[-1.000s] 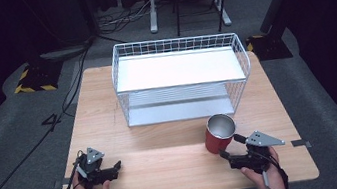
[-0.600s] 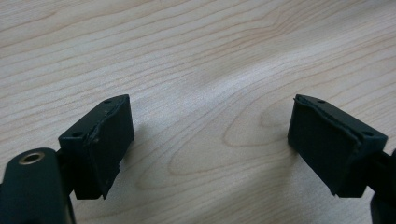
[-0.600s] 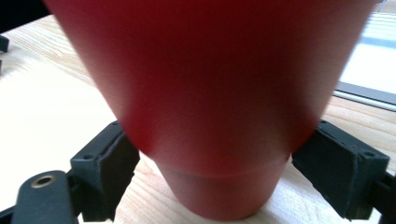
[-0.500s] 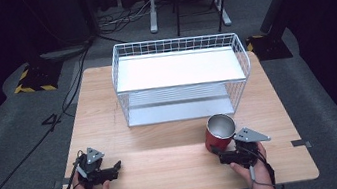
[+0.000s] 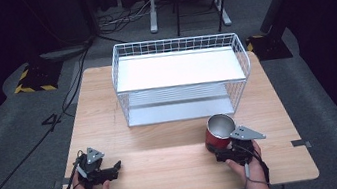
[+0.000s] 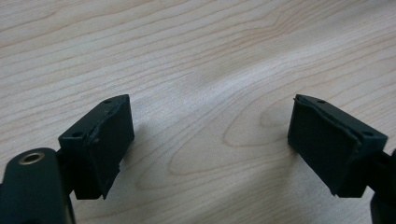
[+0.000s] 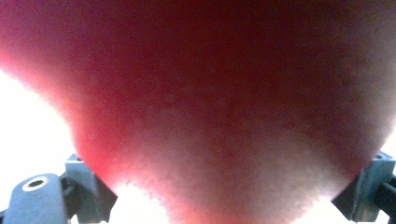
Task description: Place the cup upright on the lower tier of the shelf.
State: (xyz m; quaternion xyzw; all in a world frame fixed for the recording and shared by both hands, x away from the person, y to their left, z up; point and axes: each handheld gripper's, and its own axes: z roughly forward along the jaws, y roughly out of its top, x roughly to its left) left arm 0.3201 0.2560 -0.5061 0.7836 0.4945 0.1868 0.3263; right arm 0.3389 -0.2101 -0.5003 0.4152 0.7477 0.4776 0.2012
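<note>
Red cup [image 5: 219, 133], upright and seemingly empty, stands before the wire basket [image 5: 182, 78] between my right gripper [image 5: 228, 155] jaws, grip not discernible; left gripper [image 5: 115, 169] rests wide open, holding nothing, on the table [image 5: 164, 145].

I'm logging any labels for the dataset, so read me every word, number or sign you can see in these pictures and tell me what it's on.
There is no readable text in these pictures.
Red cup: no print or logo shows on its side; up close in the right gripper view it is just a red blur.
White wire basket: no label.
Wooden table: bare grain, nothing written.
Yellow and black striped base on the floor: hazard stripes, no words.
</note>
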